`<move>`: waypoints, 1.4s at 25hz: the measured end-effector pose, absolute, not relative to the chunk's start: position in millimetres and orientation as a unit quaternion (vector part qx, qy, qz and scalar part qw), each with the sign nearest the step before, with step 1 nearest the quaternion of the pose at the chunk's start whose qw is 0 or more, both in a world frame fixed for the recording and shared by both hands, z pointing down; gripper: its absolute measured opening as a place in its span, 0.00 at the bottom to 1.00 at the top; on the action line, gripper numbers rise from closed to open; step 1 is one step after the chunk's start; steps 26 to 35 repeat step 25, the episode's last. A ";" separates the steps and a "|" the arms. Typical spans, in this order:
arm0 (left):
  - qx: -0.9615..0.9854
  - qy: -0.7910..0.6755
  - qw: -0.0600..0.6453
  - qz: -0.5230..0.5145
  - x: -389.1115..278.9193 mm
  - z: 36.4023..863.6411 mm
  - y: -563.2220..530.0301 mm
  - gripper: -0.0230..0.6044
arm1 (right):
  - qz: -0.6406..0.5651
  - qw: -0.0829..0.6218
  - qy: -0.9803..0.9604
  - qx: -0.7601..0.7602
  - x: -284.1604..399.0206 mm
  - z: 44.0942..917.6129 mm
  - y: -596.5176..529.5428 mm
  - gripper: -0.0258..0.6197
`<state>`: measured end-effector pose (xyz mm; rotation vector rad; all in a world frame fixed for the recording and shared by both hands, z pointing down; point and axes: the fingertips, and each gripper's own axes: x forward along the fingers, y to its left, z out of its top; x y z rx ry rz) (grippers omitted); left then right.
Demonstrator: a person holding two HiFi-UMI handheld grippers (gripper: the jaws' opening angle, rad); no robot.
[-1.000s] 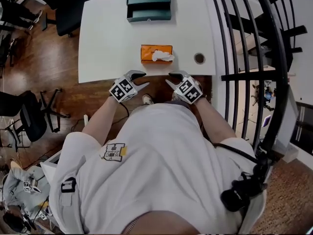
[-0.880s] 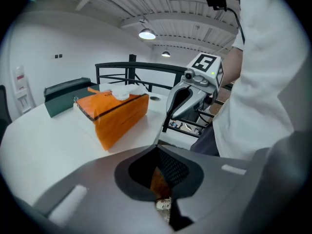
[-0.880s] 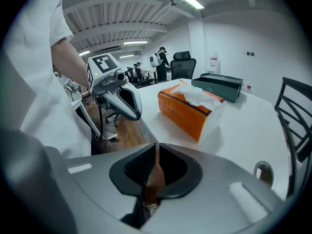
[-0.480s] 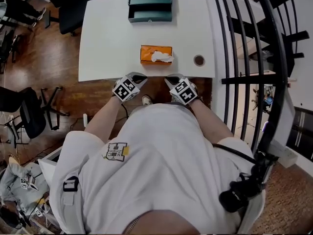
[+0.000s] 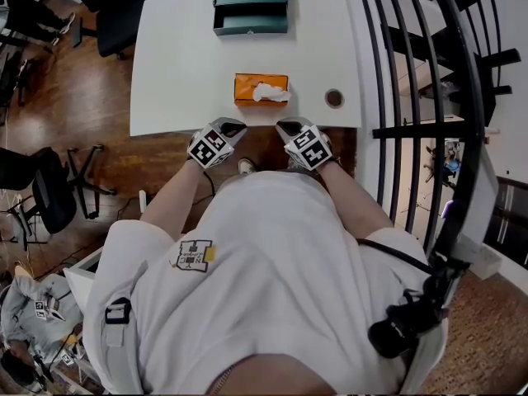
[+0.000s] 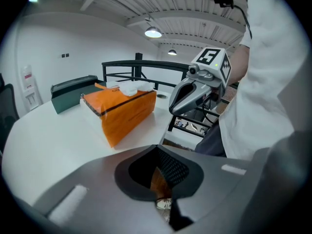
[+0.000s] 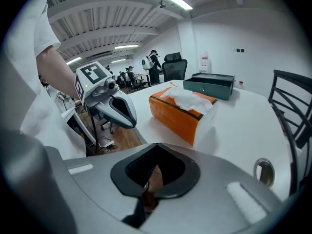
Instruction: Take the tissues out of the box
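Since a second ago both claws have closed and moved up to the counter's point(image 5: 181, 64) near edge. The orange tissue box point(image 5: 261, 89) lies flat near the front middle of the white counter, with a white tissue point(image 5: 271, 93) puffing out of its top toward the right end. The left claw point(image 5: 228, 127) and right claw point(image 5: 286, 127) hover at that edge, apart from the box, jaws together and empty, tips angled toward each other. A dark green case point(image 5: 251, 7) sits at the far edge.

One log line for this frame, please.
left gripper: shut, empty, at near edge of white table | right gripper: shut, empty, same edge | orange tissue box: untouched, tissue poking out top | task: not started
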<state>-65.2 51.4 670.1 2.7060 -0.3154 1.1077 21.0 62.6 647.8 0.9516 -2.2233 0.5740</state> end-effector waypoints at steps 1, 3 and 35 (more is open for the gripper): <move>0.916 -0.107 0.100 0.375 -65.3 669.5 51.2 0.04 | 0.218 0.322 -0.847 0.362 20.8 646.6 62.3 0.04; 0.917 -0.108 0.099 0.372 -64.1 668.6 49.7 0.04 | 0.218 0.320 -0.848 0.362 20.3 643.4 61.0 0.04; 0.920 -0.110 0.099 0.363 -61.1 660.6 59.3 0.04 | 0.203 0.330 -0.854 0.348 23.9 636.1 67.0 0.04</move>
